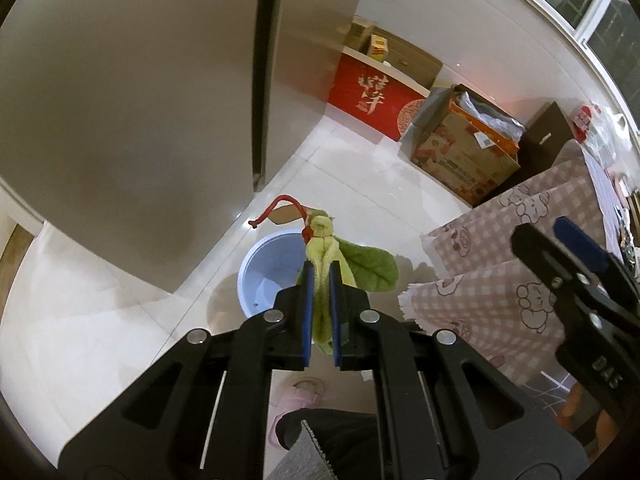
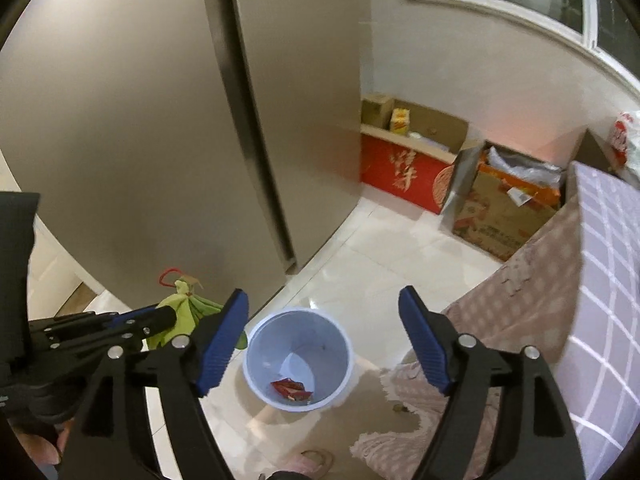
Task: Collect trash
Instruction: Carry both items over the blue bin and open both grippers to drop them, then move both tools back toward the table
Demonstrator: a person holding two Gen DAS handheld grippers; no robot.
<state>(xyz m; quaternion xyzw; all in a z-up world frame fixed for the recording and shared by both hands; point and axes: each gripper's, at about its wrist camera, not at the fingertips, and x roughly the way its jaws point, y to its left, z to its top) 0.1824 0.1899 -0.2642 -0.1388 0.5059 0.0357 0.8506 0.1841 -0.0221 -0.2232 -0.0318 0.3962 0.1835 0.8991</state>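
My left gripper [image 1: 320,270] is shut on a green cloth item [image 1: 322,236] with a red loop and a brown tag. It holds the item over the near rim of a pale blue bin [image 1: 260,276] on the floor. In the right wrist view the same green cloth item [image 2: 186,306] hangs from the left gripper [image 2: 170,316], left of the bin [image 2: 260,344]. My right gripper [image 2: 324,296] stands open above the bin with nothing between its fingers. A red wrapper [image 2: 291,388] lies on the bin's bottom. The right gripper [image 1: 556,236] also shows at the right in the left wrist view.
A tall grey fridge [image 1: 120,120] stands just behind the bin. A red box [image 1: 372,96] and a printed cardboard box [image 1: 460,152] sit by the far wall. A pink checked tablecloth [image 1: 500,280] hangs at the right. A pink slipper [image 1: 300,396] lies below.
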